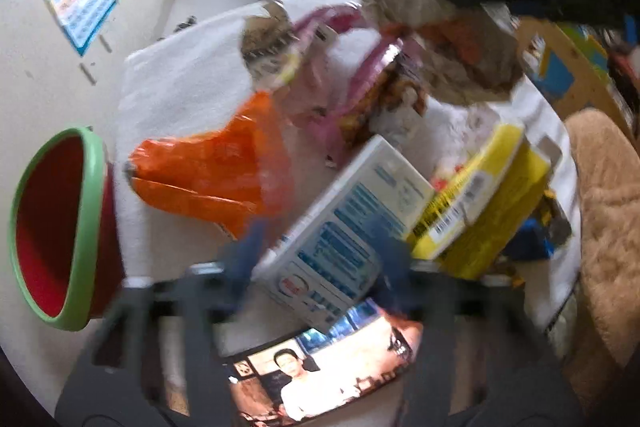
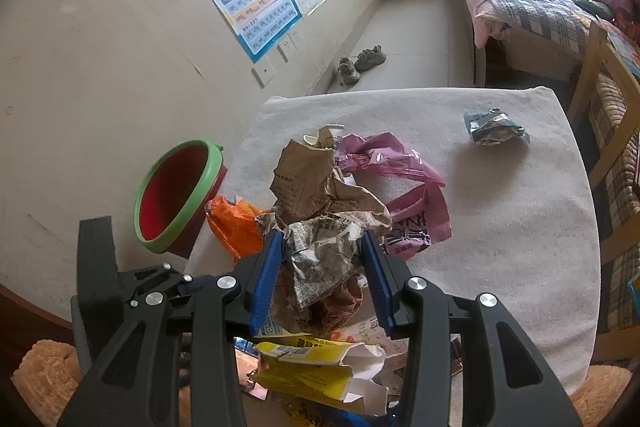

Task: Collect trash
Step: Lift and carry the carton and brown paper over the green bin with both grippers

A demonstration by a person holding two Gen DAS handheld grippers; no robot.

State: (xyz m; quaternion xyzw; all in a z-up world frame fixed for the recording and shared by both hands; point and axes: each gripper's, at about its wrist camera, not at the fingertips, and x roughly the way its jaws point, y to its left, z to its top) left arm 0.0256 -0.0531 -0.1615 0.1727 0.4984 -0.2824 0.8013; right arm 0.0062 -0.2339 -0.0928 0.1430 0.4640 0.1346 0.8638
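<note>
Right gripper point(image 2: 322, 259): closed around crumpled newspaper wad point(image 2: 320, 255), light, springy, best pinched mid-bulk
Left gripper point(image 1: 316, 247): blurred, fingers apart, straddling white carton point(image 1: 344, 227); contact unclear
Bin point(image 2: 176, 195): beside pile

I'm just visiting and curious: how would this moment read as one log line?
task: collect trash | right gripper: shut on crumpled paper | left gripper: around white carton, blurred | bin: left of pile

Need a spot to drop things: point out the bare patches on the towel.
Bare towel lies right of the pink bag, around the lone foil wad. Crowded: the pile from the orange bag by the bin to the yellow box.
</note>
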